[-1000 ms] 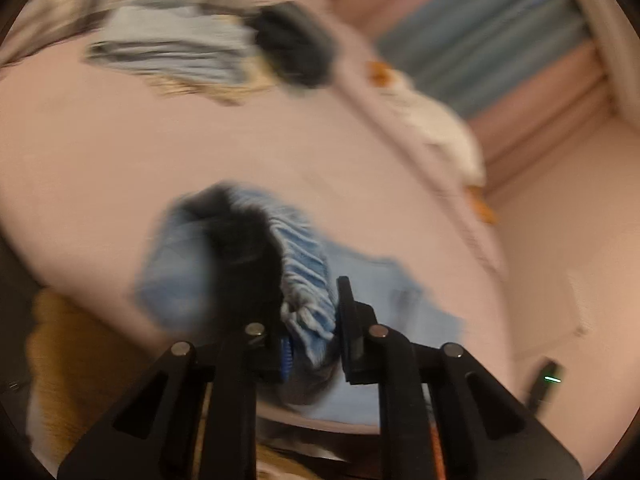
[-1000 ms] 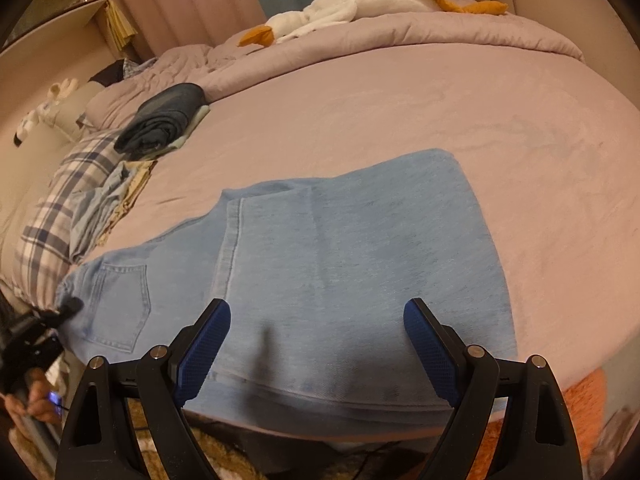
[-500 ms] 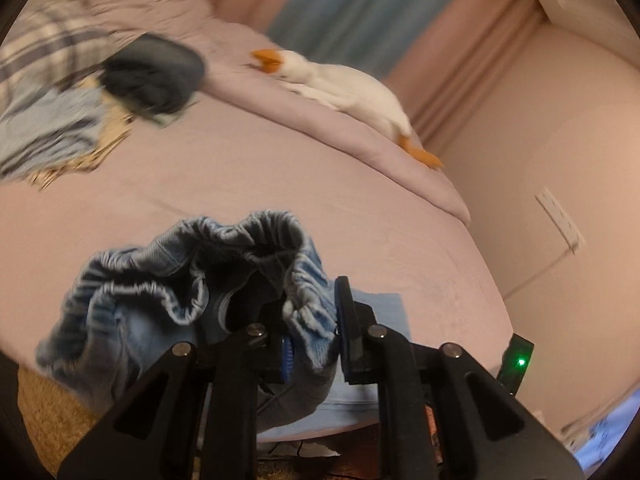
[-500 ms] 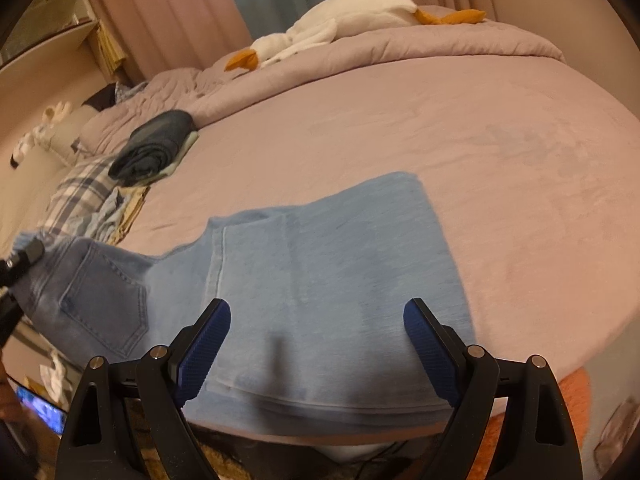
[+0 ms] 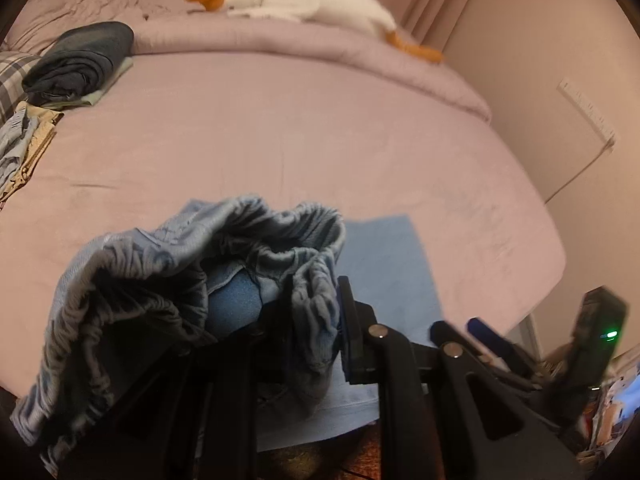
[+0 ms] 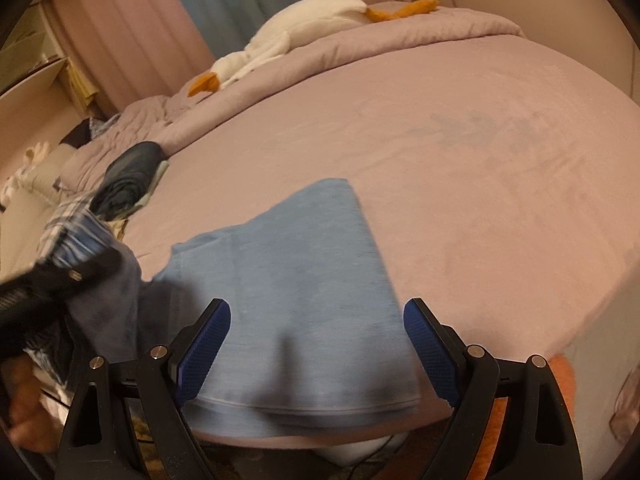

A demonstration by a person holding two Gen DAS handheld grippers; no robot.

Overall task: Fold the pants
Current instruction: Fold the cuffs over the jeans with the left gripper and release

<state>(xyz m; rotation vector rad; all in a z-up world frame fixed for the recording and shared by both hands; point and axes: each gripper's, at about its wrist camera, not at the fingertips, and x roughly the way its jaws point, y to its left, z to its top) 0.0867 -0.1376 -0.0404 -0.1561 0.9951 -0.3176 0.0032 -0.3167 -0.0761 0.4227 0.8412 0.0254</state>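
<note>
The blue pants [image 6: 296,280] lie near the front edge of the bed [image 6: 480,184], with the legs flat on the cover. The left tongs [image 5: 312,320] are clamped on the stretchy waist [image 5: 256,240] and hold that end up in the air, above the legs. So this looks like the step where the top end gets folded over the leg end. The right tongs [image 6: 316,344] are wide apart and hold nothing; they hang just over the leg end by the front edge. Next, I think the left tongs need to carry the waist across and lay it down flat on the legs, with the edges lined up, and then let go. The right tongs could press the legs so they do not slide. There is no brand, label or writing that can be read on the pants or anywhere else.
</note>
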